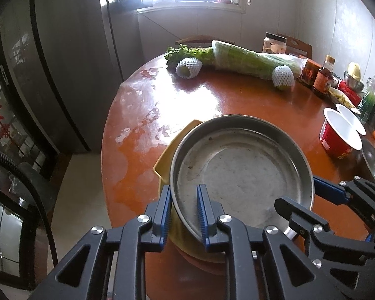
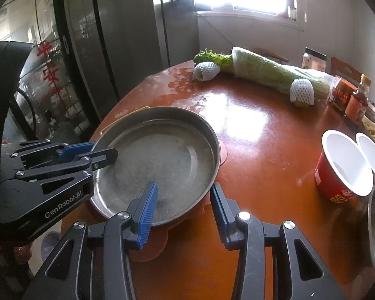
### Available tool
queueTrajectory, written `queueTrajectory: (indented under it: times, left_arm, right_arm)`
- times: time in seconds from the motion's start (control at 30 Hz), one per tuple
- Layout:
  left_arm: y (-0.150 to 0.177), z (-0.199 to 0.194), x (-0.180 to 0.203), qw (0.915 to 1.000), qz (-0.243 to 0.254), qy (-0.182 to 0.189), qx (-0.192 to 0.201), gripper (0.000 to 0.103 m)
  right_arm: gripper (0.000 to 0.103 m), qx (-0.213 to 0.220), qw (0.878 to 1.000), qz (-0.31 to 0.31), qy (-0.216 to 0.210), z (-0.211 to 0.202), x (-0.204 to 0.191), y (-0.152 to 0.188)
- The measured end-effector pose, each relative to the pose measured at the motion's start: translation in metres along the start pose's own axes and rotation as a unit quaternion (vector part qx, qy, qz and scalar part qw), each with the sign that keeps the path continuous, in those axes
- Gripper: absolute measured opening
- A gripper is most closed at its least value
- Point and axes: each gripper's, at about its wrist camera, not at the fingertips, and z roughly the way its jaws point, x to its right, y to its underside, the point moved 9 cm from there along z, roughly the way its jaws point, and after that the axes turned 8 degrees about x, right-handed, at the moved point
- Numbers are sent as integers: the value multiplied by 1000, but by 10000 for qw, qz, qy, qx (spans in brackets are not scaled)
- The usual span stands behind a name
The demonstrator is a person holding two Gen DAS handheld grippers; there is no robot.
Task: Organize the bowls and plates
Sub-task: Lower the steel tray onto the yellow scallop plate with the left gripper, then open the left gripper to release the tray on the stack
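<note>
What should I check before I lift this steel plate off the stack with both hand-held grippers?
1. Steel plate rests on the yellow plate, off-centre: ok.
2. Left hand-held gripper straddles the steel plate's rim: ok.
3. Left grip actually pressing on that rim: cannot tell.
4. Right hand-held gripper clamped on the rim: not ok, jaws open astride it.
5. Red cup stands apart from the plates: ok.
</note>
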Motion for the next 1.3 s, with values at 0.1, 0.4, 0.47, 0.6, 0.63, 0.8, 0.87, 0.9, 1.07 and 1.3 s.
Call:
queueTrajectory:
  times: [0.1,0.4,0.47,0.6,0.63,0.8,0.87,0.9,1.07,1.3]
  left_arm:
    - [0,-1,-1,10000,-68,50,20,21]
    - [-1,-8,-3,9996,-172,208,101,30]
    - [-1,-11,-4,9995,-188,205,131,34]
    - [-5,-17,-4,9994,-169,225,193,39]
    - [-6,-19,-4,9993,-172,230,223,39]
    - [-12,-28,-9,9990,-189,185,350,46]
    - [-14,-31,-12,9990,-198,141,383,46]
    - [-15,-34,-13,9988,-198,117,427,46]
    - [-21,-47,-6,9980,-125,25,620,50]
    - [-35,-70,17,9955,-76,25,940,58]
  right_arm:
    - [46,11,10000,4,-11,2,0,-2]
    - [49,21,10000,6,-59,3,-2,-4]
    - [53,19,10000,27,-77,3,-1,-5]
    - [55,29,10000,33,-68,1,0,-6]
    - [55,37,10000,34,-66,1,0,-7]
    - [58,81,9999,52,-76,-4,-1,-10]
    - [59,120,9999,67,-67,-6,1,-11]
    - [60,134,9999,69,-62,-8,1,-12]
    - [62,301,9994,141,-7,-22,9,-17]
    - [68,740,9971,144,135,-61,25,-31]
